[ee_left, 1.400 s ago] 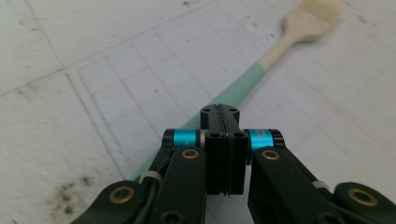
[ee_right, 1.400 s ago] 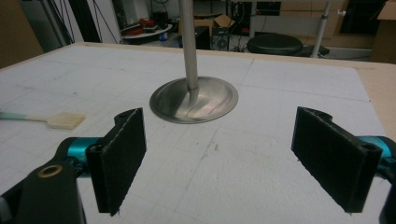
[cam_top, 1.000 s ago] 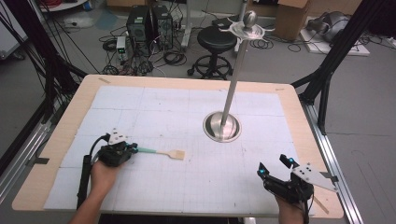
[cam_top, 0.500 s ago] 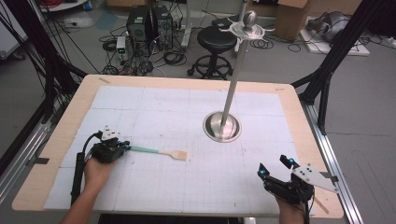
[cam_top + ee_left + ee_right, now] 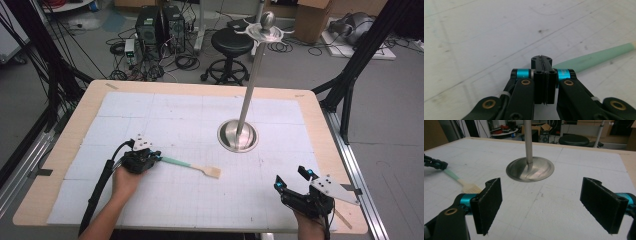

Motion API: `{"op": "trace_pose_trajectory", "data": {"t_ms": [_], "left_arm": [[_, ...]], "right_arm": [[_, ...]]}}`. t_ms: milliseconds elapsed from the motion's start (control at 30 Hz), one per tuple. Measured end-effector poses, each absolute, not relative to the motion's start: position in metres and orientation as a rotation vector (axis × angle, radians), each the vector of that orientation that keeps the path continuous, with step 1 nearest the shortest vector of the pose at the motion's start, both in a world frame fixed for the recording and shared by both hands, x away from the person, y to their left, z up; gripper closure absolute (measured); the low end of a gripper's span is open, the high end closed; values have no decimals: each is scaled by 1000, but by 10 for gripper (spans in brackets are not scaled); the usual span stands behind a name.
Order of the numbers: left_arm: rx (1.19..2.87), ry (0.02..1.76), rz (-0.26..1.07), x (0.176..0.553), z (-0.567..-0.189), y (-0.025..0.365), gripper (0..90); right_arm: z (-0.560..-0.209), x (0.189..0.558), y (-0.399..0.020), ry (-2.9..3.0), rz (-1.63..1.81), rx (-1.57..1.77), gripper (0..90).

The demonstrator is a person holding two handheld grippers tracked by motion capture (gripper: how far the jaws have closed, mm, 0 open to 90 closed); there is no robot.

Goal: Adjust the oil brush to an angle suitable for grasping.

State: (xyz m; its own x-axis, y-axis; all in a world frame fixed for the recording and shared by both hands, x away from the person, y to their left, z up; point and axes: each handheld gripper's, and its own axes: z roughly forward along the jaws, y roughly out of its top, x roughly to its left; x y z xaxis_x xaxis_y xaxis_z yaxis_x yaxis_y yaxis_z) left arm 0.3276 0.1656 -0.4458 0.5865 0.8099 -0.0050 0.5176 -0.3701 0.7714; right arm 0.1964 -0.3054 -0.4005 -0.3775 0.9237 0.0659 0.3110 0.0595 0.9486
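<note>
A: Left gripper (image 5: pixel 150 159) sits at the green handle end of the brush (image 5: pixel 192 166). In the left gripper view the pads are pressed flat together, and the handle (image 5: pixel 596 57) runs off to the right behind them, not between them.

B: So shut on nothing?

A: That's my read. The handle lies beside the closed jaws, touching or nearly so; contact isn't clear. The brush lies flat on the mat (image 5: pixel 200 120), bristle end pointing right toward the middle, a bit short of the stand (image 5: pixel 238 136).

B: Risk on that side?

A: If the closed jaws move along the table they'll shove the handle and spin the brush instead of picking it up. It's light, so it would skate. To grab it they'd have to open first and straddle the handle.

B: Stand?

A: A tall pole on a round base, hooks at the top. A brush carried toward it could clip the pole if swung low.

B: Right side?

A: Right gripper (image 5: pixel 292 184) is at the near right corner, jaws spread wide, nothing between them, well apart from the brush. Its trailing cable hangs near the table edge, a possible snag.
</note>
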Motion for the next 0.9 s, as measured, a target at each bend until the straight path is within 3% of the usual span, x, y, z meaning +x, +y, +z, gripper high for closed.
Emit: {"op": "trace_pose_trajectory", "data": {"t_ms": [900], "left_arm": [[2072,868,356,311,-449,48,882]], "right_arm": [[-402,197,-306,1760,1334,1247,173]]}}
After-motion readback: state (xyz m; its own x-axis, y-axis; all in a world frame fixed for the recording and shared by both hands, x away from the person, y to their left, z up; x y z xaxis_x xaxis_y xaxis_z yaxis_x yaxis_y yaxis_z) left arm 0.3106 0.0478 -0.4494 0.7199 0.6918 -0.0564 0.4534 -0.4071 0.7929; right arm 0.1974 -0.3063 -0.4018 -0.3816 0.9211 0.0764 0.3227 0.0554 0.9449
